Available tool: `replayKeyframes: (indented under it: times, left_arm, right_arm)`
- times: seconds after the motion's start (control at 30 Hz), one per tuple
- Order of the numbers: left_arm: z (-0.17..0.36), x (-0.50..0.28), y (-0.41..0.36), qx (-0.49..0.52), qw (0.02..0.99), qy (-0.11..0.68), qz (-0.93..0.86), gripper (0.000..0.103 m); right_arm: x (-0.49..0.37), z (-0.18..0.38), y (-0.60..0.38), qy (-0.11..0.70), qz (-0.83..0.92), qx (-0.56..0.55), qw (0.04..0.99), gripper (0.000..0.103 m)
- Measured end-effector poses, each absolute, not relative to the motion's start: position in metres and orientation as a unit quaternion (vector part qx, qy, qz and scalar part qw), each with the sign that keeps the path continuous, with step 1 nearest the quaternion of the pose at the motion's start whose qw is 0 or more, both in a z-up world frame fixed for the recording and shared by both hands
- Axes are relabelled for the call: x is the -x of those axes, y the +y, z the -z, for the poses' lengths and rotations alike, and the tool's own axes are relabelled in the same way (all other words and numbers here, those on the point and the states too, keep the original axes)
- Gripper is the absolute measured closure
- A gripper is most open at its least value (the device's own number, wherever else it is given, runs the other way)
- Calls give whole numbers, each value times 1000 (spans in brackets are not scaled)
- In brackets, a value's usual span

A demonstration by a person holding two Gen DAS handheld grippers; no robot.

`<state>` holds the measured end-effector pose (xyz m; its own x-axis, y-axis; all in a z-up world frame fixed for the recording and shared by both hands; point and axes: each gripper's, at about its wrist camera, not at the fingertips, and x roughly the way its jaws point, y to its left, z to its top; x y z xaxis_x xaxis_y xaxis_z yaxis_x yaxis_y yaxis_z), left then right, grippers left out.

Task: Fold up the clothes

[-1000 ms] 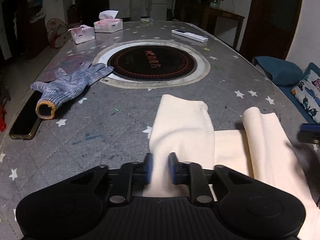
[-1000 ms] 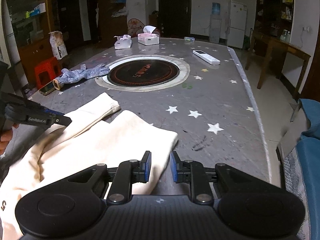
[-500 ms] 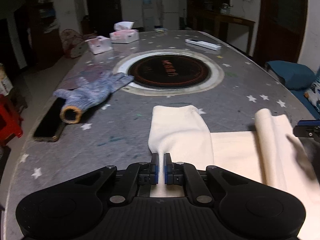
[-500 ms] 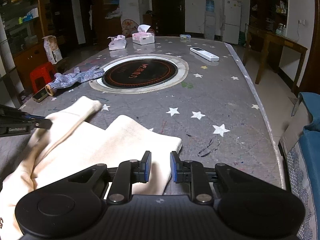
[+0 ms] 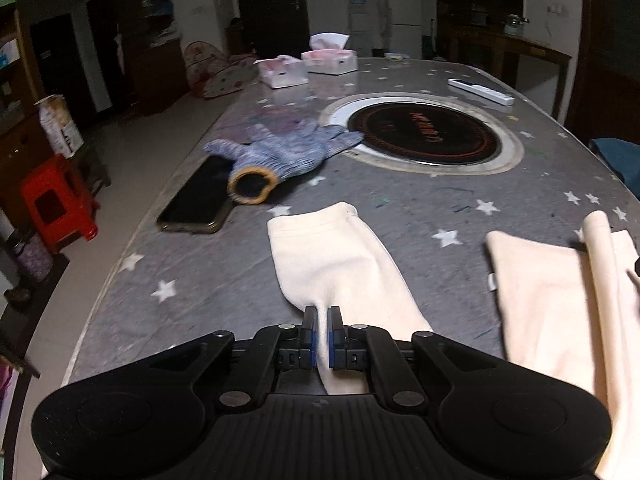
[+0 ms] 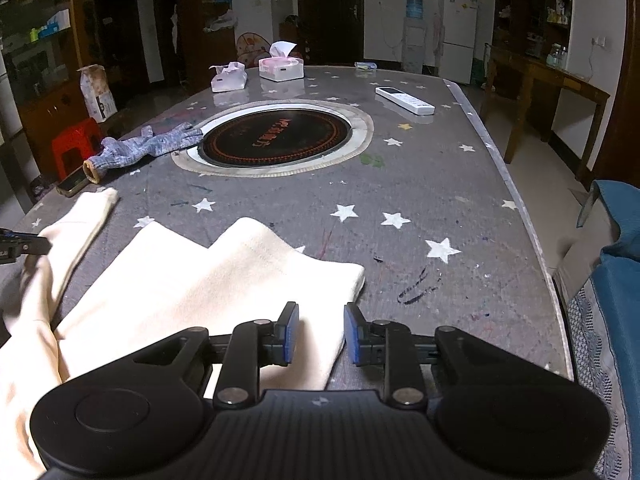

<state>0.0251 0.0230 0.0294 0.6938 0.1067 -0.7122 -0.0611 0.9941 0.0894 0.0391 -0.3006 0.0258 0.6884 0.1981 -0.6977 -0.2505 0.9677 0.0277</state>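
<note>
Since the earlier frame my left gripper (image 5: pixel 322 334) has pulled the sleeve (image 5: pixel 340 264) sideways, away from the garment body (image 5: pixel 548 300). Its jaws are clenched on the sleeve fabric; the grip looks thin, so a quick pull could slip it out.

On the right view, my right gripper (image 6: pixel 317 334) is released, with the cream garment (image 6: pixel 224 280) edge lying between the jaws, probably untouched. Closing late could drag the fold across the counter (image 6: pixel 440 192).

A blue knit glove (image 5: pixel 288 152) lay left of centre beside a dark phone (image 5: pixel 200 202). Two tissue boxes (image 6: pixel 256 70) stood at upper centre, a white remote (image 6: pixel 404 100) toward the upper right.
</note>
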Motion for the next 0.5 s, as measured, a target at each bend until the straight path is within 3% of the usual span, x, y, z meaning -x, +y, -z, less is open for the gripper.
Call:
replayKeyframes:
  times: [0.5]
  left_arm:
    - [-30,-2,42,-18,917,390,-79,98]
  right_arm:
    - [-35,-17,-298,388,-104,44,915,79]
